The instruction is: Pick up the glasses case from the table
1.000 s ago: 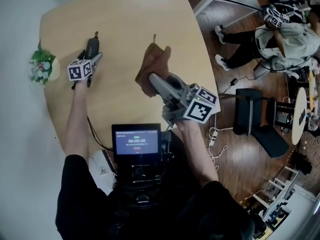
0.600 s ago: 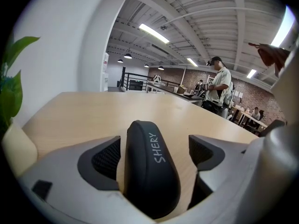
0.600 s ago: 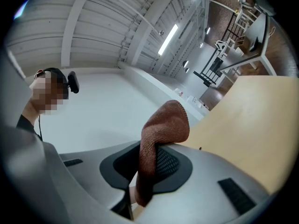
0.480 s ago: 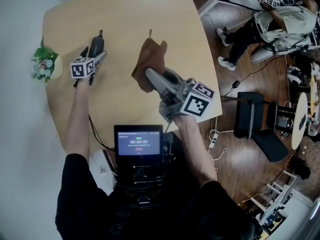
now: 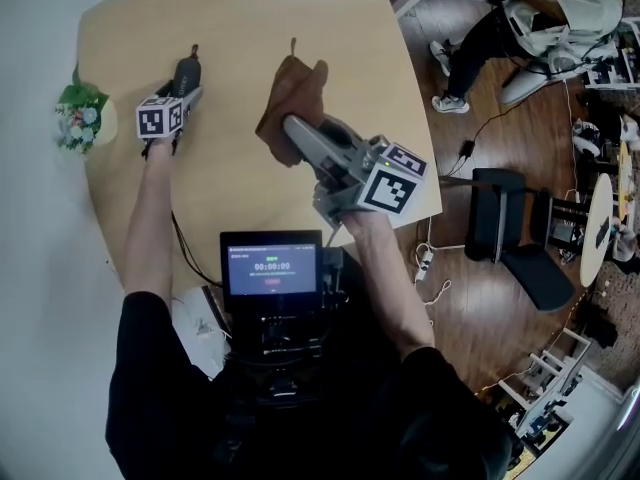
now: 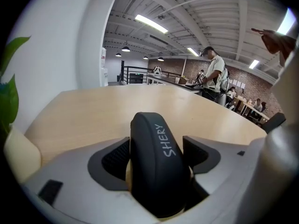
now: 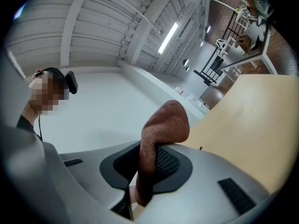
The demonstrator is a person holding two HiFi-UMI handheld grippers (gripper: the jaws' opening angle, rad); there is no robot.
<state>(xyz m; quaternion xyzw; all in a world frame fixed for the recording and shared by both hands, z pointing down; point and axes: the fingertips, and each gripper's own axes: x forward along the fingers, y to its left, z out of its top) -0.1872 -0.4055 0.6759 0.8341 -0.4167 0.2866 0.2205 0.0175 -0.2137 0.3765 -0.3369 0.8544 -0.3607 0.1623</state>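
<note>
The dark glasses case (image 5: 187,70) lies on the light wooden table (image 5: 240,18) at its left. In the left gripper view the case (image 6: 156,162) stands between the two pads (image 6: 116,157), which rest against its sides. My left gripper (image 5: 187,90) has just been closing its jaws and is shut on the case. My right gripper (image 5: 290,128) hovers over the table's middle. It is shut on a brown cloth (image 5: 295,93), which sticks up from its jaws as a fold (image 7: 163,129).
A small potted plant (image 5: 78,118) stands at the table's left edge, close to my left gripper. A screen (image 5: 272,265) sits at the near edge. A person (image 5: 540,18) sits beyond the table's right side, and a dark chair (image 5: 500,233) stands on the wood floor.
My left gripper stays at the case and my right gripper stays over the table with the cloth. The seated person at the top right has shifted.
</note>
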